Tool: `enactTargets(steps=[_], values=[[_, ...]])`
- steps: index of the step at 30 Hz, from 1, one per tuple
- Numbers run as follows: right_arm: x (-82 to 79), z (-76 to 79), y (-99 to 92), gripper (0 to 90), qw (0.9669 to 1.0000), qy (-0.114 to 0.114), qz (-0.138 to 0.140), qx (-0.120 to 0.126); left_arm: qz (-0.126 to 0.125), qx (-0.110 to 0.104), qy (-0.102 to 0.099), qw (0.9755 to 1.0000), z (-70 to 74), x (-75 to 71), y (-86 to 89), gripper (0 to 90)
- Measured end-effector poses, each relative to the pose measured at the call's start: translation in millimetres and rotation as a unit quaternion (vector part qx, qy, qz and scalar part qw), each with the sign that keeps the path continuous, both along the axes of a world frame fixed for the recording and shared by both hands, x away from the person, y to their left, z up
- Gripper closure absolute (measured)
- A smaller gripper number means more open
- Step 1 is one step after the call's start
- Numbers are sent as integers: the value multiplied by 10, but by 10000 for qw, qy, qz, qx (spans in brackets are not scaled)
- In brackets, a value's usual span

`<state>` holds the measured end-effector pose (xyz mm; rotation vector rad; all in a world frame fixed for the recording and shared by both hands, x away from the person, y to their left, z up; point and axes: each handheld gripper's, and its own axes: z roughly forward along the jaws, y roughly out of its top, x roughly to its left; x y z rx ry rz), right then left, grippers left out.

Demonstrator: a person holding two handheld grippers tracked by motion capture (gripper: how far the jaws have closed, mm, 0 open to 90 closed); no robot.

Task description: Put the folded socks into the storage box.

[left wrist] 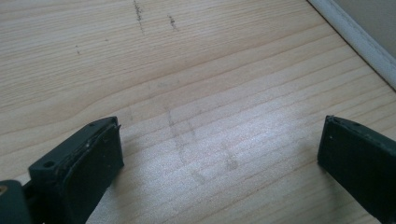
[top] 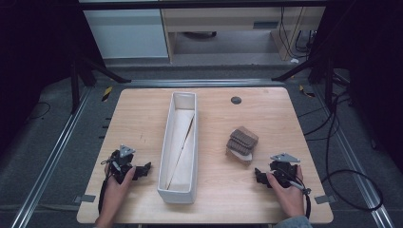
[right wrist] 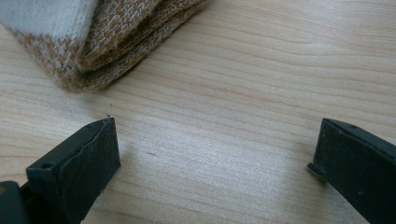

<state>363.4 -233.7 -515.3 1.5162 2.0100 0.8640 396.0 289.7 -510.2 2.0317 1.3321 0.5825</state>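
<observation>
A folded pile of brown and cream knitted socks (top: 241,145) lies on the wooden table right of centre; its edge (right wrist: 100,42) fills the upper left of the right gripper view. A long white rectangular bin (top: 180,147) stands in the middle of the table, lengthways. My left gripper (top: 142,169) rests near the bin's left wall, held by a hand, its jaws wide apart over bare wood (left wrist: 219,154). My right gripper (top: 259,175) sits at the front right, just below the socks, jaws open with nothing between them (right wrist: 217,158).
A small dark round disc (top: 236,100) lies near the table's far edge. The bin's white rim (left wrist: 355,37) shows at the upper right of the left gripper view. Cables and metal frame legs (top: 328,71) surround the table on the grey floor.
</observation>
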Motion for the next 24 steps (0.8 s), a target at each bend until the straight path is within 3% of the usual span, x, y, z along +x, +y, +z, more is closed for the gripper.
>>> enactTargets(steps=[2, 5, 6, 10, 12, 13, 17, 18, 19, 20, 21, 22, 23, 24], values=[[-17, 28, 4, 67, 9999, 73, 69, 14, -2, -1, 3, 10000, 0, -2, 1, 0], [-30, 72, 19, 66, 9995, 145, 286, -17, -2, 0, 3, 10000, 0, -2, 1, 0], [-57, 155, 45, 71, 9988, 186, 421, -145, -2, 0, 3, 10000, 0, -2, 1, 0], [-79, 331, 88, 71, 9970, 245, 677, -275, -1, -2, 2, 10000, 0, -2, 1, 0], [-61, 521, 133, 68, 9936, 287, 963, -513, -1, -2, 2, 10000, 0, -2, 1, 0], [-61, 521, 133, 68, 9936, 287, 963, -513, 1, -2, 1, 10000, 0, -2, 1, 0], [10, 761, 193, 75, 9891, 319, 1289, -636, 1, -3, 2, 10000, 0, -2, 1, 0], [62, 879, 251, 85, 9853, 337, 1477, -787, -6, 7, -1, 10000, 0, -2, 2, 0], [62, 879, 251, 85, 9853, 337, 1477, -787, 1, -4, 2, 10000, 0, -2, 1, 0], [103, 960, 310, 94, 9817, 339, 1632, -923, 1, -2, 2, 10000, 0, -2, 1, 0], [103, 960, 310, 94, 9817, 339, 1632, -923, 1, -3, 2, 10000, 0, -2, 1, 0], [129, 999, 344, 99, 9794, 337, 1734, -976, 1, -3, 2, 10000, 0, -2, 1, 0], [178, 1067, 421, 109, 9749, 371, 1915, -1076, 2, -4, 1, 10000, 0, -2, 1, 0], [178, 1067, 421, 109, 9749, 371, 1915, -1076, 1, -2, 2, 10000, 0, -2, 1, 0]])
